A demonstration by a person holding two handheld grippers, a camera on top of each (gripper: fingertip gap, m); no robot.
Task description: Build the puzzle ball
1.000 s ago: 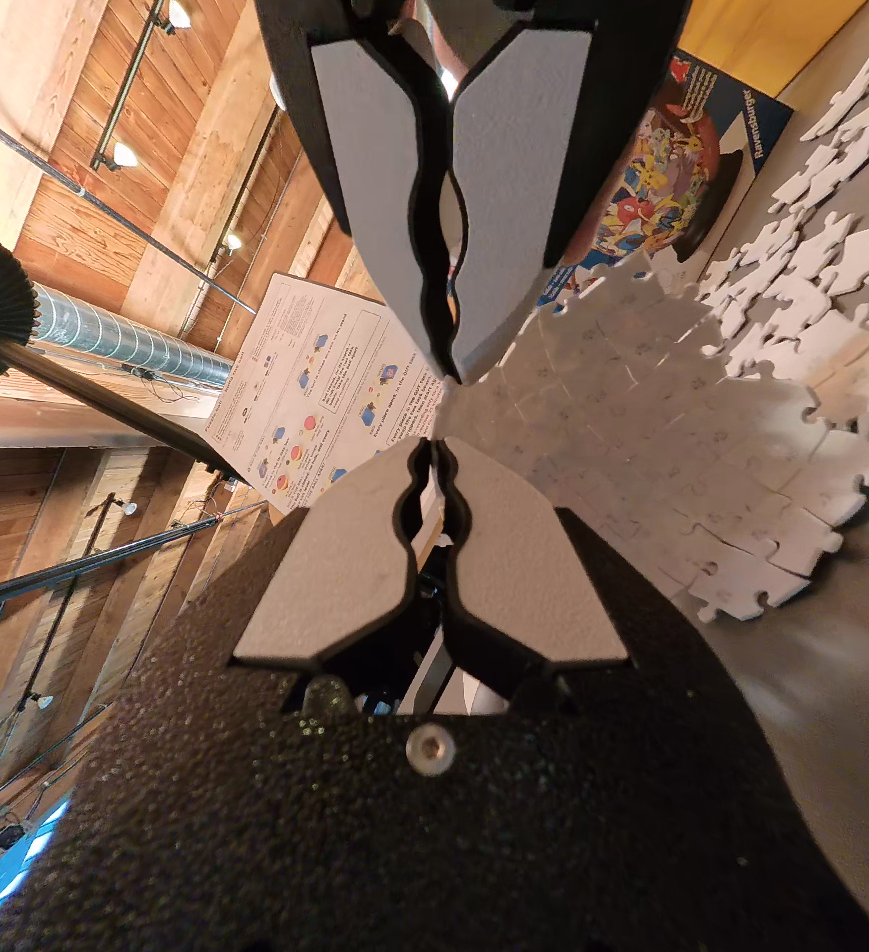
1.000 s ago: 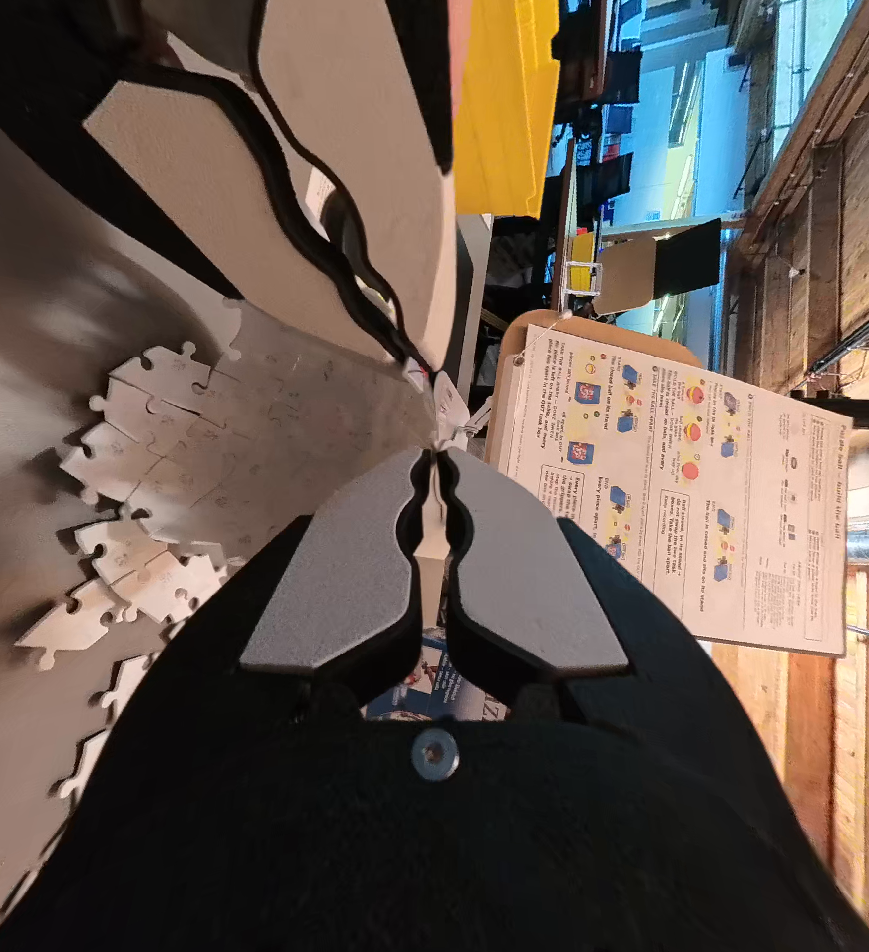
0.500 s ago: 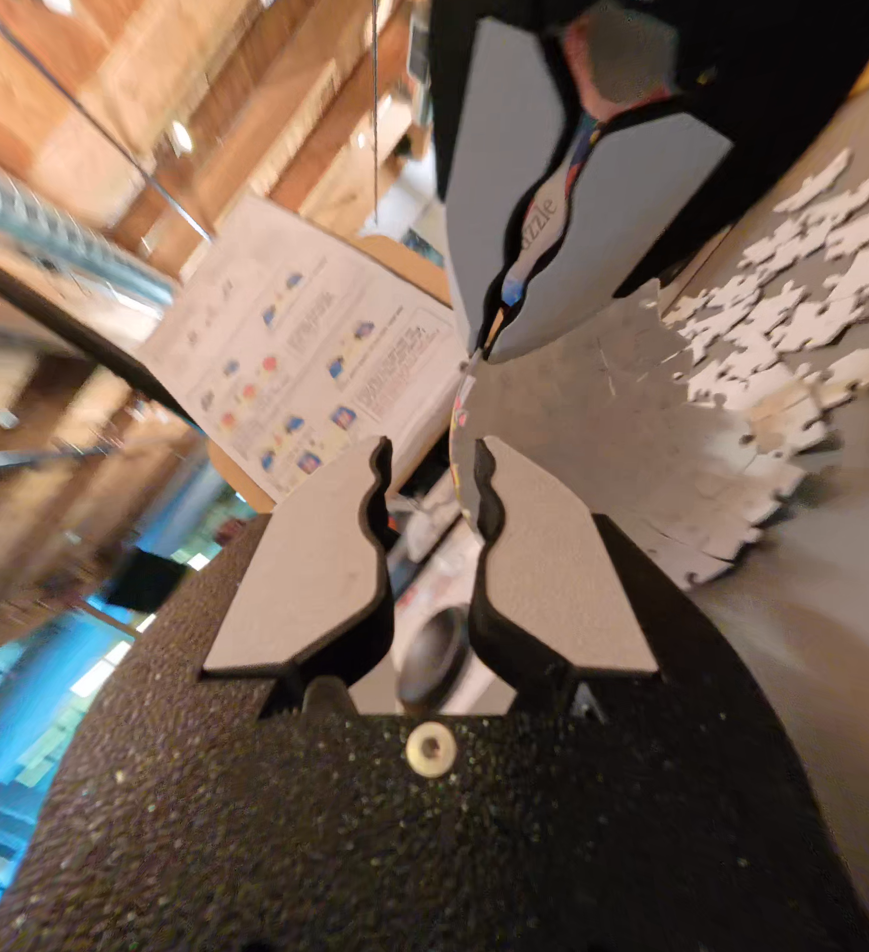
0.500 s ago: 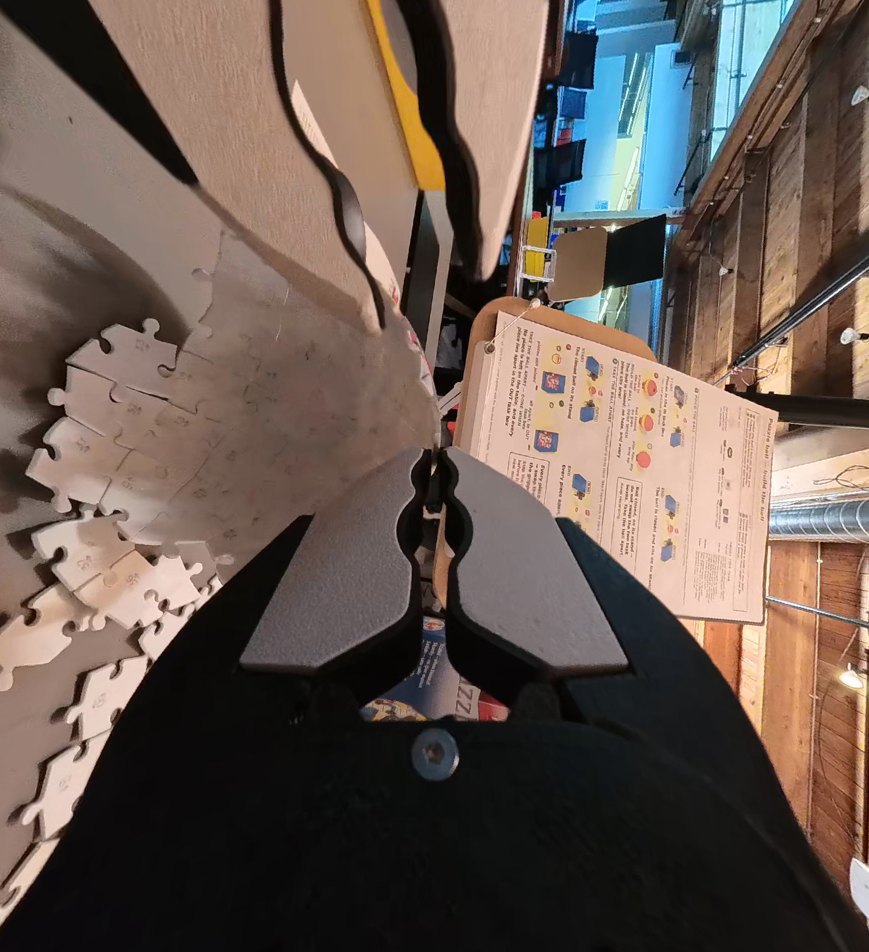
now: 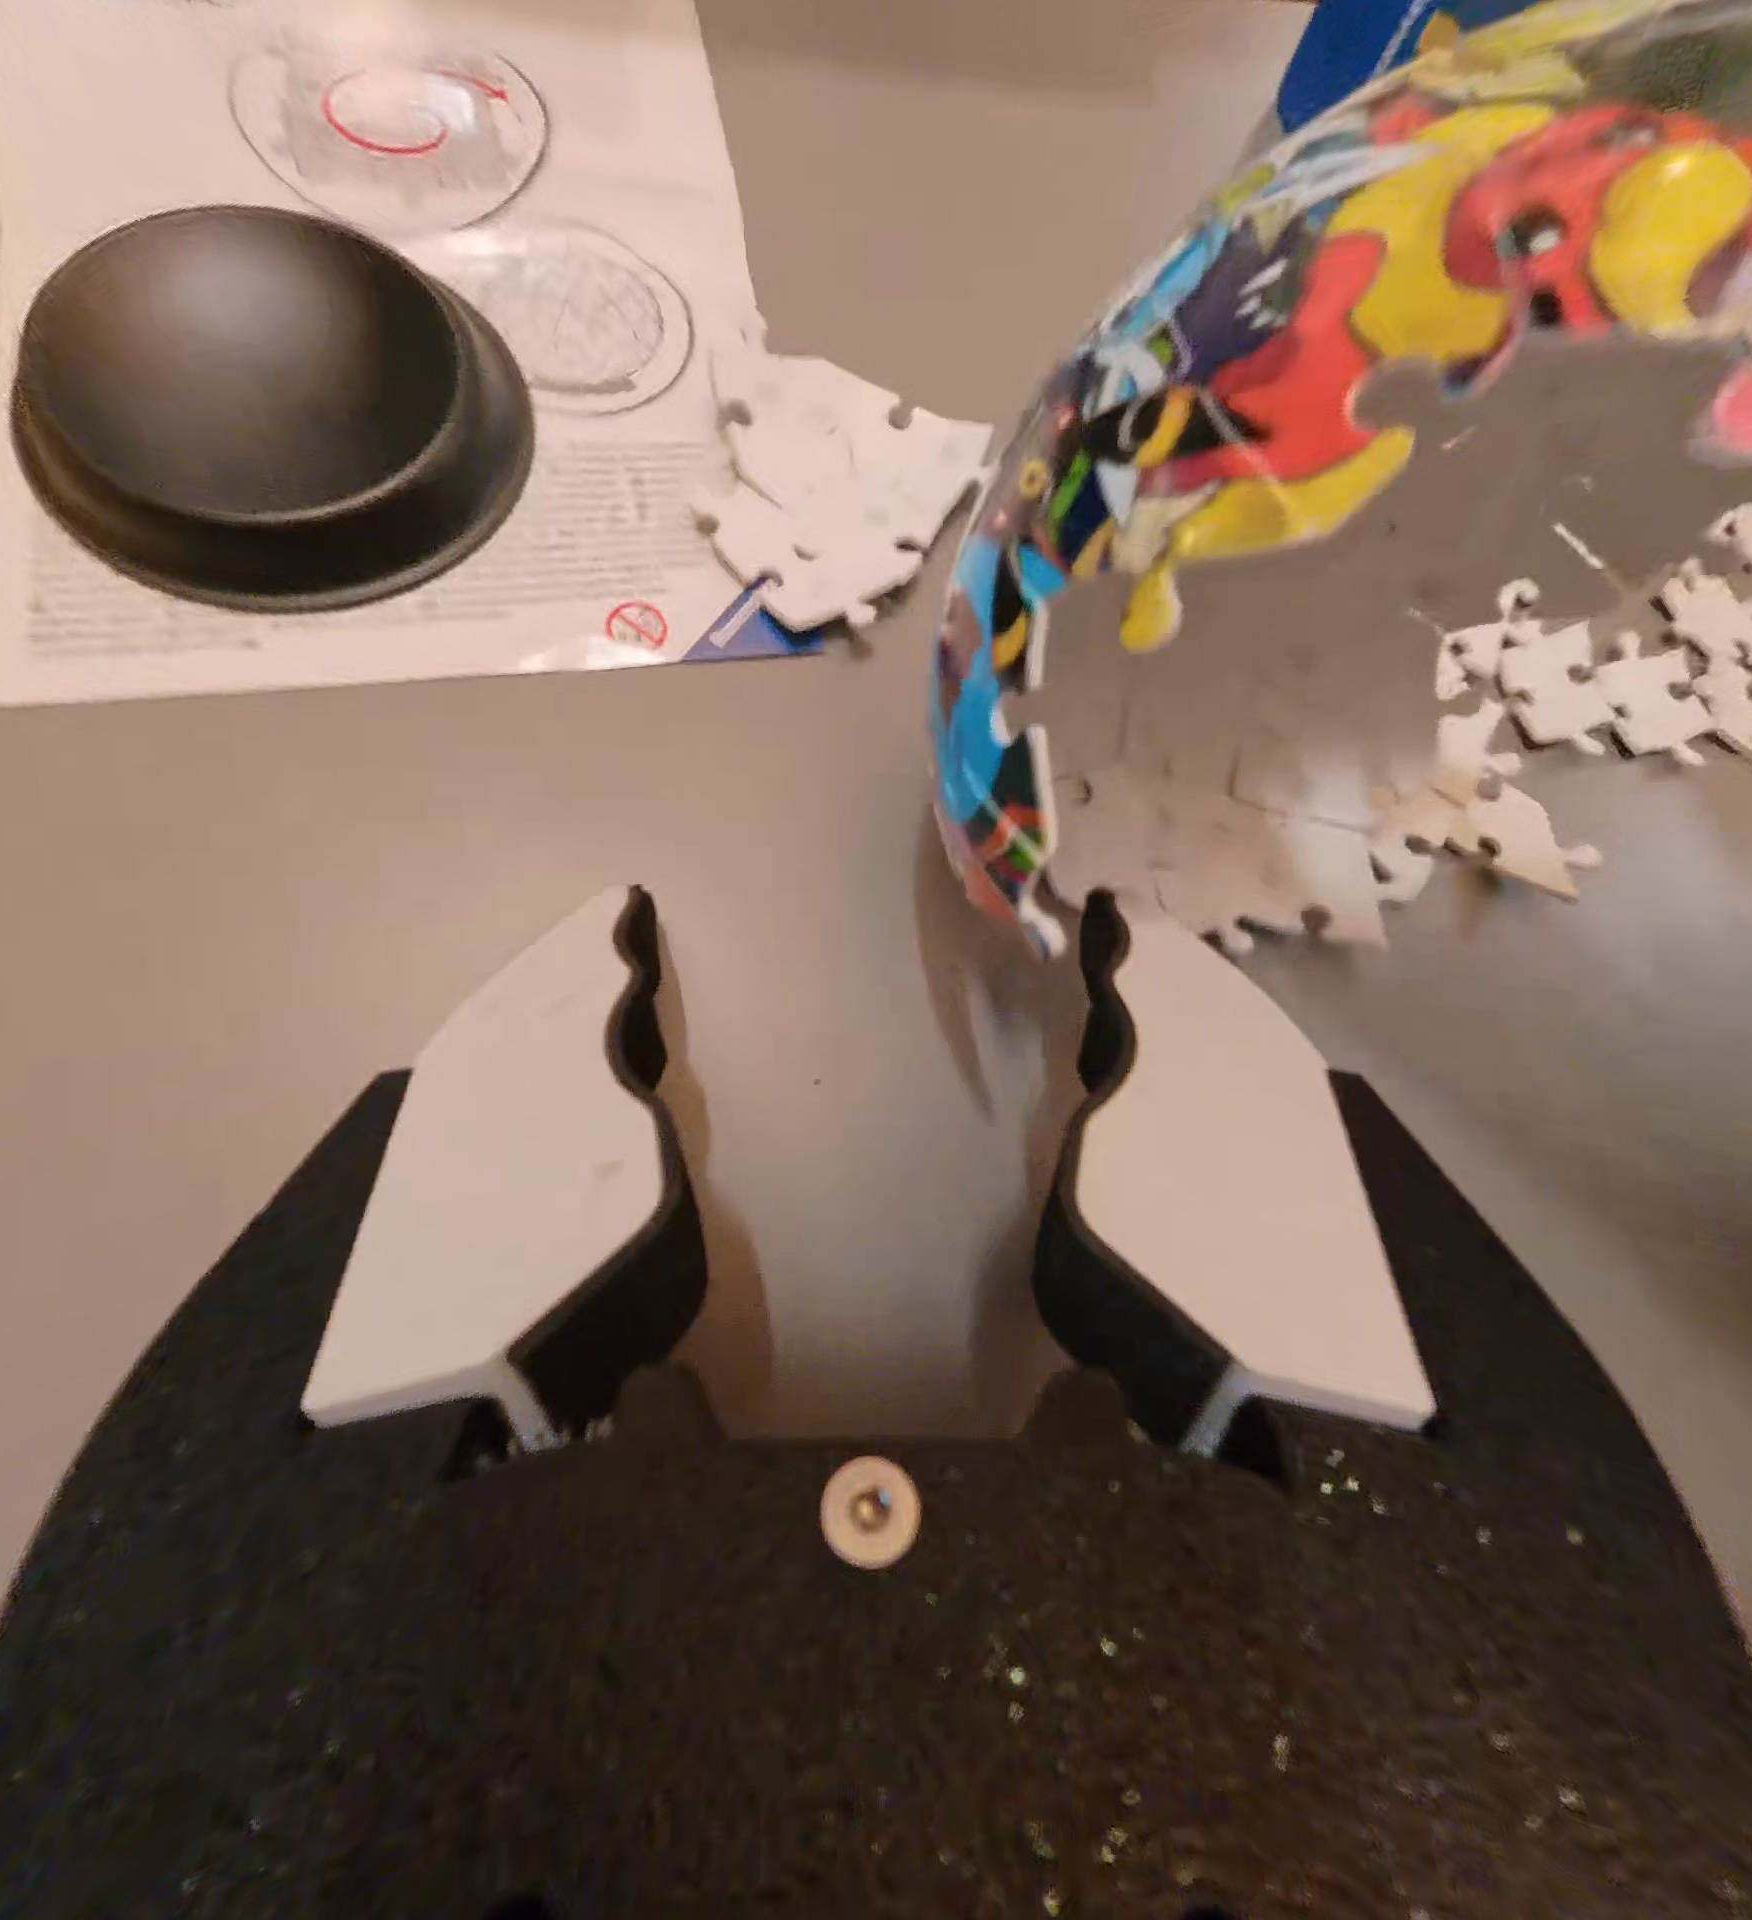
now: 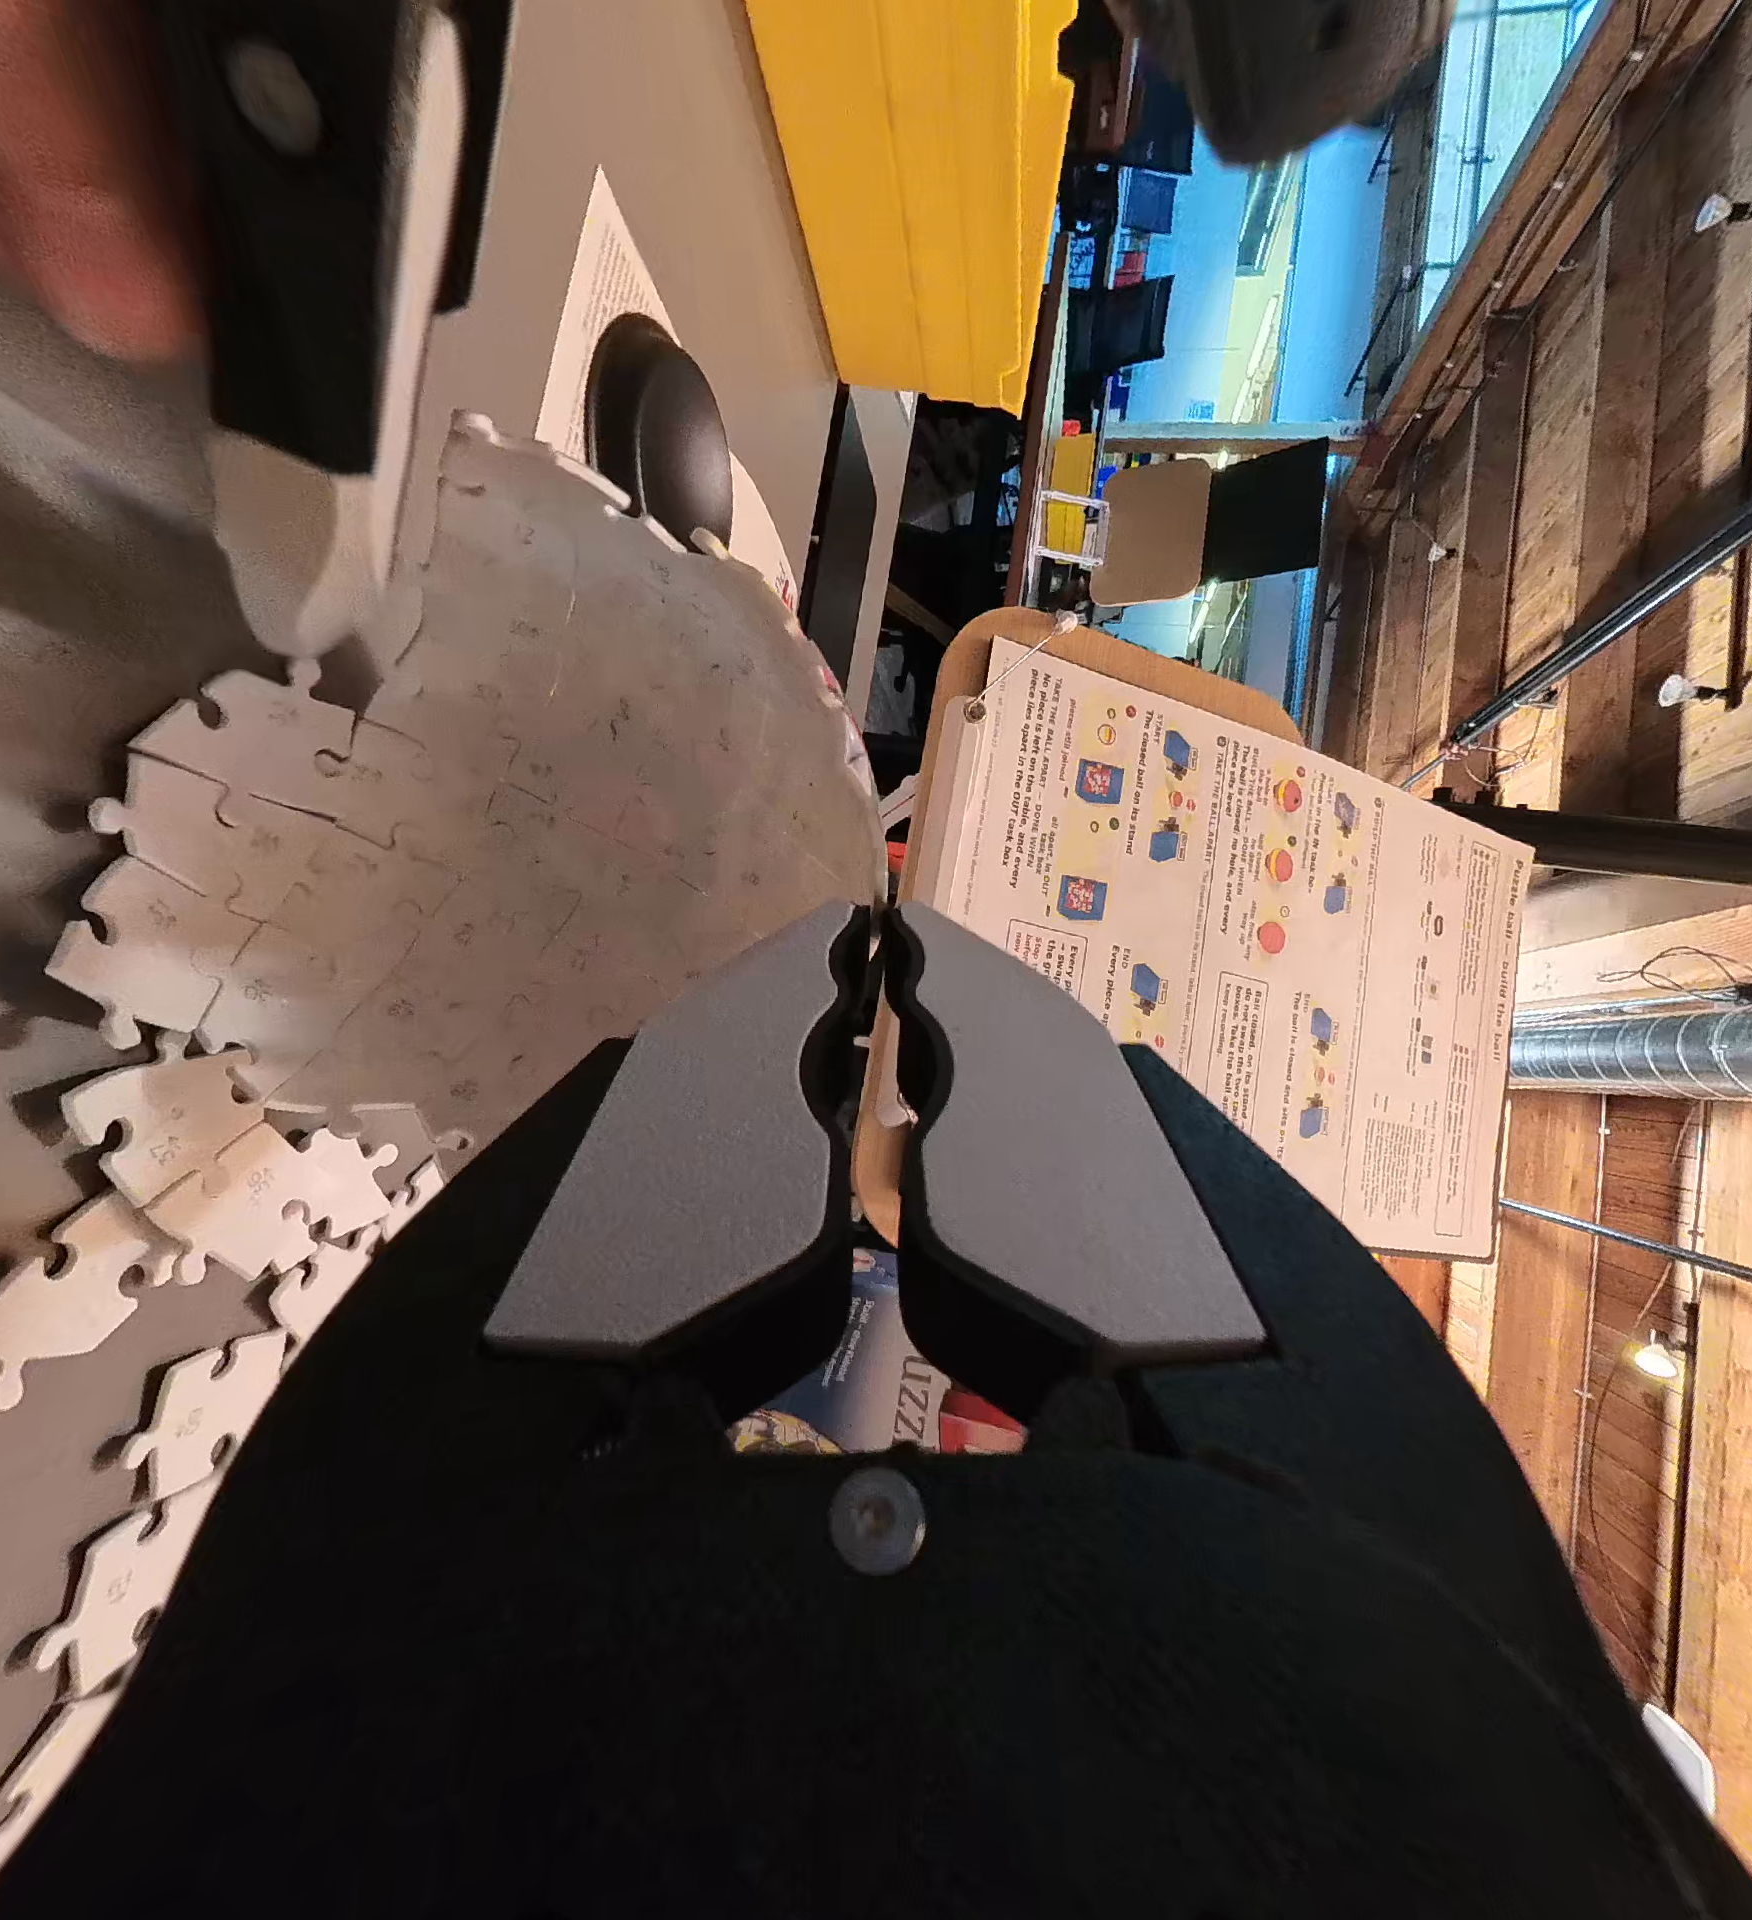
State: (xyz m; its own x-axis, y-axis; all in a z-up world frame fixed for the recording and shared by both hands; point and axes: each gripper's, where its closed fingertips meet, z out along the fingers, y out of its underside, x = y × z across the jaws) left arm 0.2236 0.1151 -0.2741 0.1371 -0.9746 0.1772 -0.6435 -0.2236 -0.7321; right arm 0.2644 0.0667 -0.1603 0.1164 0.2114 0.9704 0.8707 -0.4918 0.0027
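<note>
Left gripper (image 5: 861, 909) let go, now wide beside puzzle shell (image 5: 1215, 436); right gripper (image 6: 880, 914) pinches its rim.

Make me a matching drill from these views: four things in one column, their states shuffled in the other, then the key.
1. left tool
2. right tool
3. black stand
4. loose white pieces

A. lying blank side up on the table
B. shut on the rim of the half-built puzzle shell
C. resting on a printed sheet
D. open, holding nothing

Pairs: 1-D, 2-B, 3-C, 4-A
</note>
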